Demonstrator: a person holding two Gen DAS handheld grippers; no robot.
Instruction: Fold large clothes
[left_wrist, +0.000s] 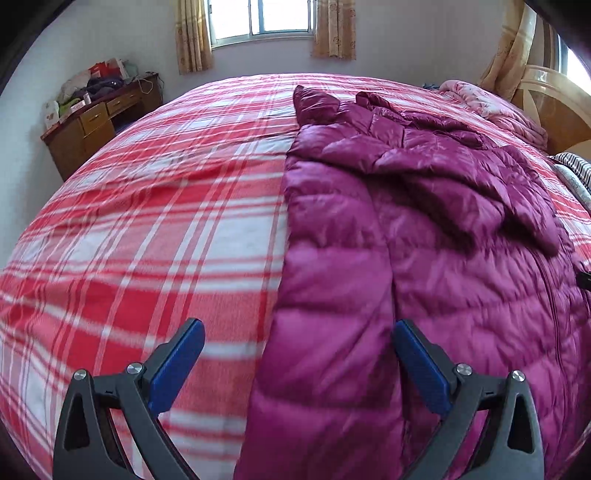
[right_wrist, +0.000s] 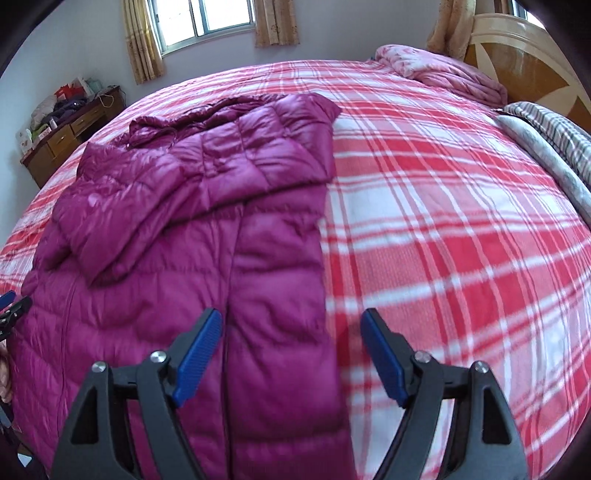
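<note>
A long magenta quilted down coat (left_wrist: 424, 236) lies flat on the bed, its sleeves folded across the body and its hood at the far end. It also shows in the right wrist view (right_wrist: 192, 221). My left gripper (left_wrist: 298, 332) is open and empty, hovering over the coat's left edge near the hem. My right gripper (right_wrist: 291, 323) is open and empty, hovering over the coat's right edge near the hem. The left gripper's tip (right_wrist: 11, 306) shows at the left border of the right wrist view.
A red and white plaid bedspread (left_wrist: 147, 221) covers the bed. A pink folded quilt (right_wrist: 443, 74) and a striped blanket (right_wrist: 554, 136) lie by the wooden headboard (right_wrist: 517, 48). A wooden desk (left_wrist: 92, 122) with clutter stands by the far wall under a window.
</note>
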